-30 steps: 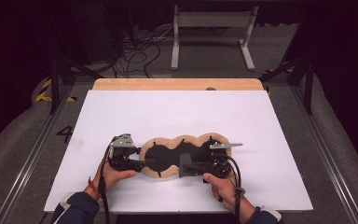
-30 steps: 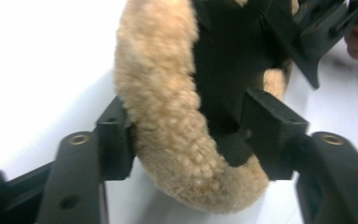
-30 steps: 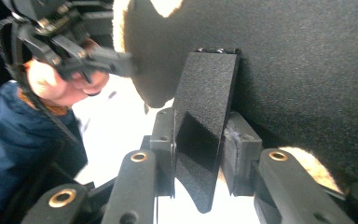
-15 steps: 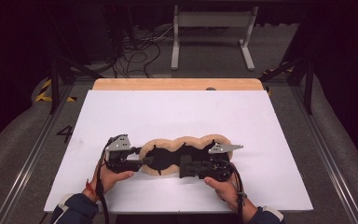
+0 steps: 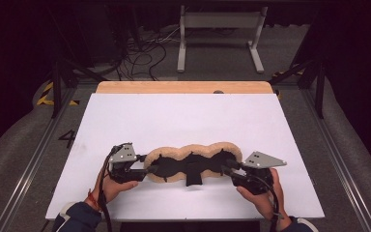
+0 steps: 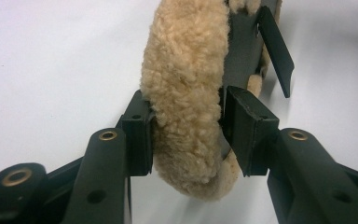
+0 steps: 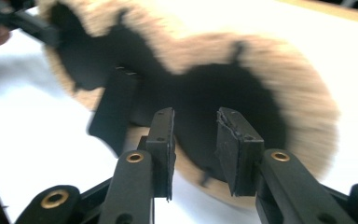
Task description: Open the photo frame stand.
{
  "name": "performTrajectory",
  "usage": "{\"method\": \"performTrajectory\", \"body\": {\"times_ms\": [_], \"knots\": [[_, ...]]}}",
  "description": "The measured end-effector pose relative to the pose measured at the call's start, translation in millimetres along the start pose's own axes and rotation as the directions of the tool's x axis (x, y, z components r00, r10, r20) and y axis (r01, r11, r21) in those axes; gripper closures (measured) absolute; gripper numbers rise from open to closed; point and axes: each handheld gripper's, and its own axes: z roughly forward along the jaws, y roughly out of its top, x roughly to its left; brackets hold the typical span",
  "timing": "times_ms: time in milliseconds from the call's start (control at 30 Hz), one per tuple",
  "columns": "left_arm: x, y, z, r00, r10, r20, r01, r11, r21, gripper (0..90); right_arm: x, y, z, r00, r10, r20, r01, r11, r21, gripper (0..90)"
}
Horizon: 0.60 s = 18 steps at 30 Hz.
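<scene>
White worktop [image 5: 183, 121] below: my left tool [image 5: 142, 164] clamps the fleece pad [image 5: 193, 151]; my right tool [image 5: 229, 170], jaws just narrowing, straddles its far end.

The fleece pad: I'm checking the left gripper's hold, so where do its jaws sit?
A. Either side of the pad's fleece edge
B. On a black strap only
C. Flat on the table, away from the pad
A: in the left gripper view the left gripper has its jaws pressed either side of the fleece pad at its woolly edge.
</scene>
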Motion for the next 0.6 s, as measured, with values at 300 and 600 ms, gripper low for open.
{"method": "performTrajectory", "body": {"times_ms": [300,600], "knots": [[-2.7,-0.2,-0.9,0.9999,0.014,-0.009,-0.014,0.9999,0.001,56.0,-26.6,-20.7,-22.4,0.9907,0.071,0.117,-0.073,0.997,0.014,58.4],[-10.0,0.3,-2.4,0.9978,0.057,-0.034,-0.057,0.9983,0.012,56.2,-42.2,-25.3,-10.5,0.991,0.113,0.071,-0.113,0.994,-0.014,47.1]]}}
